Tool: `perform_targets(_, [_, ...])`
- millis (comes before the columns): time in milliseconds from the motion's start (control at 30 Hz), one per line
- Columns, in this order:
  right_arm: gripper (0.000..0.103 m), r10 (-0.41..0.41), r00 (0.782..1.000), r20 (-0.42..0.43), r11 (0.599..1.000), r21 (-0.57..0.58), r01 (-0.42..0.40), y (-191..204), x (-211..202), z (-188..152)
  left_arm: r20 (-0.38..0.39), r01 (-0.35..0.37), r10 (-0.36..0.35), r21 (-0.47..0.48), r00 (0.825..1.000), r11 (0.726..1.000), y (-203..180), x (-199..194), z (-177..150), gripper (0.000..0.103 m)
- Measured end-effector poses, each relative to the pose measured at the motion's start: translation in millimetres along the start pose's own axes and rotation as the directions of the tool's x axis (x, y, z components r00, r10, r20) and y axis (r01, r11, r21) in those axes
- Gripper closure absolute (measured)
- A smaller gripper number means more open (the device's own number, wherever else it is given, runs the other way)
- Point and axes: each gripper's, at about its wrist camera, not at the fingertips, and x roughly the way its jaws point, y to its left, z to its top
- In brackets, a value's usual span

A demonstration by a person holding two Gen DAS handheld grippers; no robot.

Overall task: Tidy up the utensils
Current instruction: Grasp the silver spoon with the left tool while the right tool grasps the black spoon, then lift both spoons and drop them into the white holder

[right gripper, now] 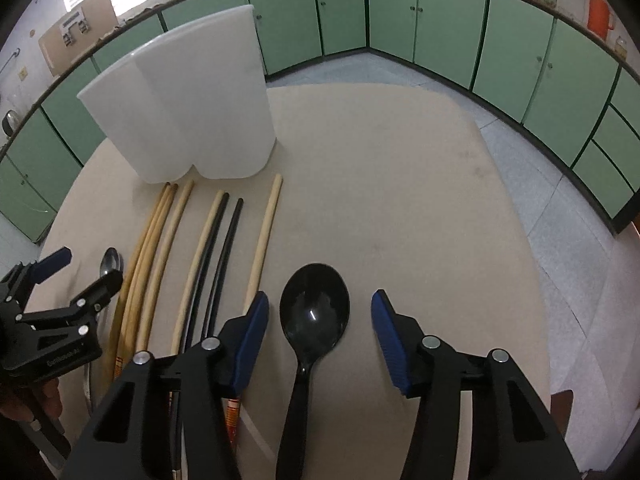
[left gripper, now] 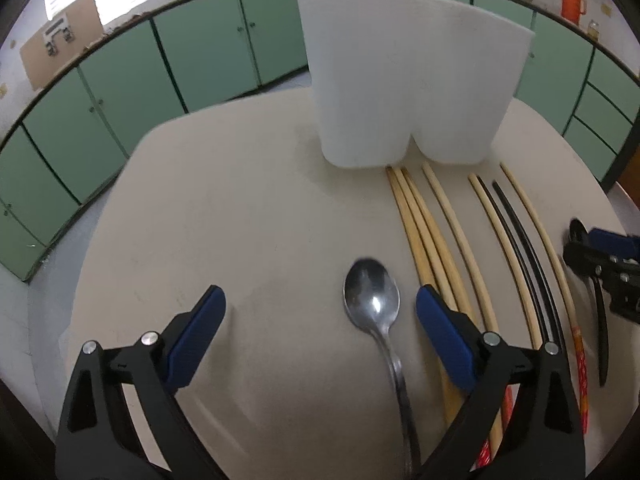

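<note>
- My left gripper (left gripper: 320,312) has its jaws wide apart and clamps nothing; the metal spoon (left gripper: 374,300) lies on the table between the blue pads, bowl toward 12 o'clock, closer to the right-hand pad (left gripper: 444,340).
- My right gripper (right gripper: 320,328) is likewise spread and empty, with the black plastic spoon (right gripper: 314,312) lying between its pads, bowl toward 12 o'clock and handle running back toward 6.
- From the left wrist, the white two-lobed utensil holder (left gripper: 408,80) stands upright at 12 o'clock on the beige table (left gripper: 240,200).
- From the right wrist that holder sits at 10 o'clock, and the left gripper shows at 9 o'clock beside the metal spoon.
- The chopsticks (right gripper: 192,248), pale wooden ones and a black pair, lie in a loose row between the two spoons, tips pointing at the holder's base; the leftmost tips nearly touch it.
- Green cabinets (right gripper: 440,20) line the far walls.
</note>
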Motion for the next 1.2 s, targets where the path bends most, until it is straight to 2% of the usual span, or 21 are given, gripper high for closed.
perform_targets(167, [0.05,-0.002,1.0,0.001,1.0,0.002,0.002,-2,1,5,-0.011,-0.001,0.001,-0.027,1.0,1.0,3,3,0,0.01])
perform_targets(333, [0.05,-0.012,1.0,0.006,1.0,0.0,0.012,2,0,6,-0.007,-0.034,0.034,0.002,0.999,0.999,-7,6,9,0.01])
perform_targets(367, [0.05,-0.013,1.0,0.004,1.0,-0.001,0.013,3,1,6,-0.009,-0.028,0.028,0.002,1.0,1.0,-9,6,10,0.013])
perform_targets(400, [0.05,-0.012,1.0,0.001,1.0,-0.002,0.012,2,2,6,-0.013,-0.016,0.016,-0.002,1.0,1.0,-11,6,10,0.022])
perform_targets(467, [0.05,-0.007,1.0,-0.01,1.0,-0.005,0.007,5,6,5,-0.02,0.035,-0.035,-0.027,0.999,0.999,-12,5,9,0.033])
perform_targets(533, [0.05,-0.012,1.0,-0.011,1.0,-0.011,0.012,6,8,5,-0.018,0.058,-0.059,-0.038,0.998,0.998,-17,2,5,0.039])
perform_targets(567, [0.051,-0.018,1.0,-0.01,1.0,-0.016,0.017,7,8,6,-0.015,0.064,-0.065,-0.038,0.998,0.997,-18,1,3,0.046])
perform_targets(600, [0.054,-0.023,1.0,-0.008,1.0,-0.018,0.023,7,9,5,-0.011,0.069,-0.069,-0.04,0.998,0.997,-19,0,3,0.054])
perform_targets(633, [0.063,-0.027,1.0,-0.005,0.999,-0.019,0.027,7,9,5,-0.005,0.075,-0.075,-0.04,0.997,0.996,-19,-2,2,0.06])
perform_targets(667, [0.068,-0.02,1.0,-0.002,1.0,-0.02,0.02,6,9,6,-0.001,0.078,-0.078,-0.04,0.997,0.996,-19,-3,2,0.071])
perform_targets(700, [0.068,-0.014,1.0,-0.001,1.0,-0.022,0.014,5,9,6,0.002,0.082,-0.082,-0.041,0.997,0.996,-19,-3,3,0.075])
perform_targets(800, [0.068,-0.003,1.0,0.011,0.999,-0.035,0.004,3,8,4,0.013,0.116,-0.115,-0.056,0.993,0.992,-11,-6,0,0.076])
perform_targets(867, [0.068,0.045,0.997,0.055,0.999,-0.028,-0.044,1,1,0,0.046,0.132,-0.129,-0.059,0.991,0.99,-6,-11,0,0.076])
perform_targets(967, [0.068,0.077,0.986,0.145,0.997,-0.041,-0.072,-1,-14,-7,0.164,0.157,-0.147,-0.05,0.975,0.986,-4,-31,-4,0.076])
perform_targets(1033, [0.068,0.08,0.969,0.235,0.995,-0.074,-0.064,2,-29,-13,0.263,0.175,-0.156,-0.049,0.952,0.983,-4,-48,-11,0.076])
perform_targets(1200, [0.068,0.12,0.922,0.368,0.991,-0.1,-0.089,6,-51,-13,0.385,0.145,-0.109,-0.065,0.916,0.987,-3,-66,-22,0.076])
